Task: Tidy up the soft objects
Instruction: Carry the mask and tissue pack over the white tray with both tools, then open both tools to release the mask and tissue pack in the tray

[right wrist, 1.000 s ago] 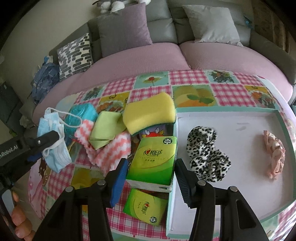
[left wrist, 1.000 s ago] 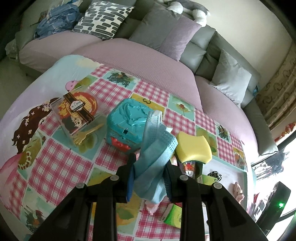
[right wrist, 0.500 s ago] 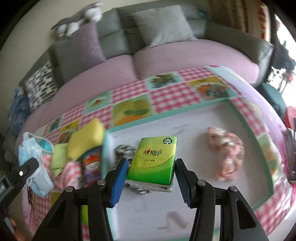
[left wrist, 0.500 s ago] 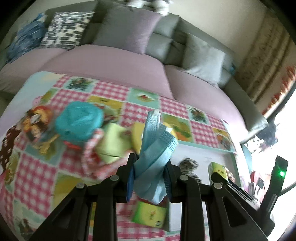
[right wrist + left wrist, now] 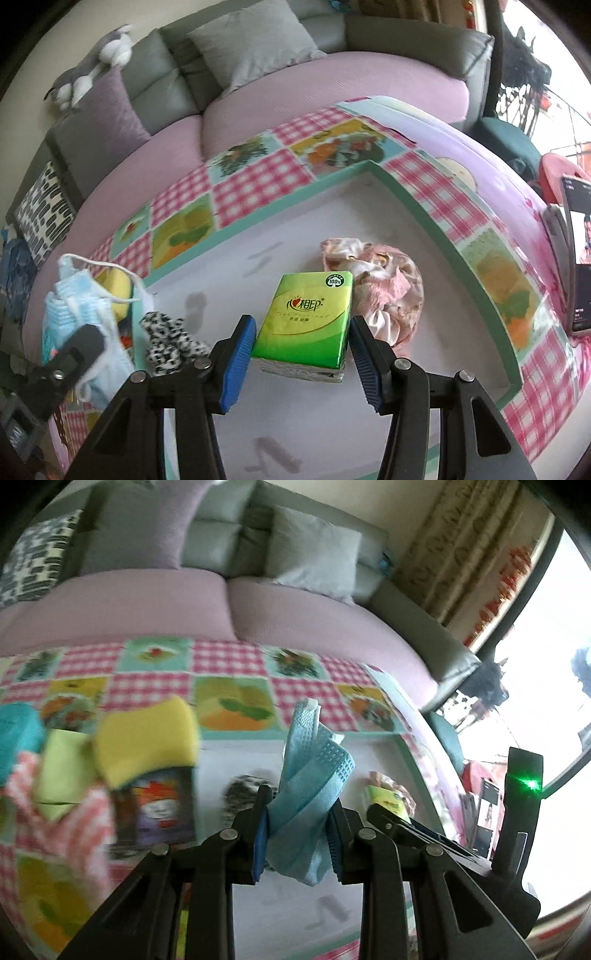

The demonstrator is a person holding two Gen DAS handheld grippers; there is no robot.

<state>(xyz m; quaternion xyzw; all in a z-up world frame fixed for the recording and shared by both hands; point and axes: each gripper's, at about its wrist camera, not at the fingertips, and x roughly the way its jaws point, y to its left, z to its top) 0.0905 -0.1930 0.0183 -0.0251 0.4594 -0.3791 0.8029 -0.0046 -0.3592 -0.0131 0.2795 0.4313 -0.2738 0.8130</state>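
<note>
My left gripper (image 5: pixel 297 830) is shut on a bundle of blue face masks (image 5: pixel 310 775) and holds it over the white tray (image 5: pixel 402 744) with the teal rim. In the right wrist view the same masks (image 5: pixel 74 306) hang at the tray's left edge. My right gripper (image 5: pixel 301 347) is shut on a green tissue pack (image 5: pixel 306 317) over the tray floor (image 5: pixel 406 424), beside a pink scrunchie (image 5: pixel 380 277). A leopard-print scrunchie (image 5: pixel 166 339) lies in the tray's left part. Left of the tray sits a yellow sponge (image 5: pixel 147 742).
A light green cloth (image 5: pixel 62 779), a pink-white cloth (image 5: pixel 74 830), a teal toy (image 5: pixel 14 734) and a printed box (image 5: pixel 162 808) are piled left of the tray. A pink sofa (image 5: pixel 295 92) with cushions curves behind the table. A phone (image 5: pixel 580 254) stands at the right.
Both grippers have swung right from the pile to over the tray, the left carrying the masks and the right the tissue pack. The pink scrunchie now lies right beside the pack.
</note>
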